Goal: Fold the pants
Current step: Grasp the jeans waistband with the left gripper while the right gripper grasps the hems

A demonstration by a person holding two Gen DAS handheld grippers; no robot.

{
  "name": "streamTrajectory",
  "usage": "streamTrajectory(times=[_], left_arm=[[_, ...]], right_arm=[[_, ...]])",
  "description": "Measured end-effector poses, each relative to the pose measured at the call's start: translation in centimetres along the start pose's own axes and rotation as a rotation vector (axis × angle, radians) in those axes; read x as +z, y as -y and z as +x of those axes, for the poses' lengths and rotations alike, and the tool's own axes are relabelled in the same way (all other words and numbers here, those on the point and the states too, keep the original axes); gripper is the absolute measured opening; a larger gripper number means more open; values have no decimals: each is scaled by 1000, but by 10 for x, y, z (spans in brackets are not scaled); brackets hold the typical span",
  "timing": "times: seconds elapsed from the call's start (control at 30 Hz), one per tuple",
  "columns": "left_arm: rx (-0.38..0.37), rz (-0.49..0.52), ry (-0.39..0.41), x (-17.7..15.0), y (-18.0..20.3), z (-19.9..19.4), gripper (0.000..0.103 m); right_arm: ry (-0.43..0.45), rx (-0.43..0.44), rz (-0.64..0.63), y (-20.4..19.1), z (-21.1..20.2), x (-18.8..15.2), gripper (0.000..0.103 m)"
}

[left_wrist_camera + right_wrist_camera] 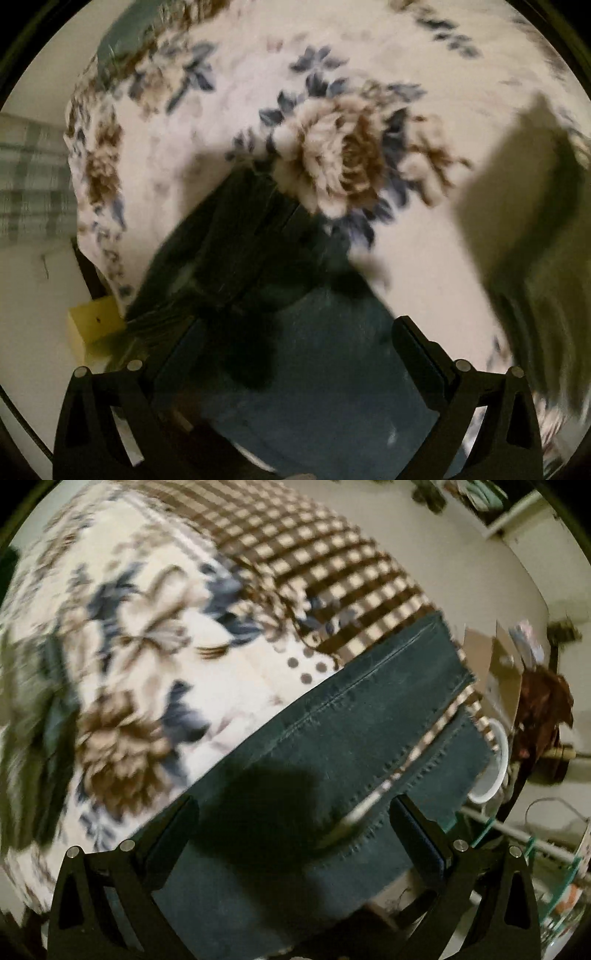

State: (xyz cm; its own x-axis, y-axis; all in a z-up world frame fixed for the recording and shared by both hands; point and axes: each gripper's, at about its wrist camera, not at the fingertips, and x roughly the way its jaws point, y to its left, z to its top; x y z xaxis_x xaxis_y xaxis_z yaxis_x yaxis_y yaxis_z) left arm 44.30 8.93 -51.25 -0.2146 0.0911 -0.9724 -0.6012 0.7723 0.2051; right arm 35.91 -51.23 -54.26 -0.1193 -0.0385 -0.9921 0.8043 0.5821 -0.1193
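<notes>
Both tongs are seen spread, nothing pinched. Between the right gripper [293, 814] fingers the dark pants [354, 716] are laid on the floral bedspread [147, 635], their legs running away up-right toward its checked border. Under the left gripper [291, 332] the same dark cloth is found, blurred. The right gripper is judged nearer the leg ends. No writing can be read.

Both your wrist cams look down, close over the bed; both catch the floral bedspread [369, 74] and dark pants [351, 731].
</notes>
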Motion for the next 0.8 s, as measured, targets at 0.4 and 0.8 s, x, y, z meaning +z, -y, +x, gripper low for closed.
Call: streamTrajectory(times=[0.4, 0.8], left_arm=[[-70, 13, 68, 12, 2, 34, 20], [-261, 38, 205, -54, -73, -20, 12]], right_arm=[[-134, 92, 270, 22, 107, 31, 101], [-9, 237, 195, 71, 85, -41, 8]])
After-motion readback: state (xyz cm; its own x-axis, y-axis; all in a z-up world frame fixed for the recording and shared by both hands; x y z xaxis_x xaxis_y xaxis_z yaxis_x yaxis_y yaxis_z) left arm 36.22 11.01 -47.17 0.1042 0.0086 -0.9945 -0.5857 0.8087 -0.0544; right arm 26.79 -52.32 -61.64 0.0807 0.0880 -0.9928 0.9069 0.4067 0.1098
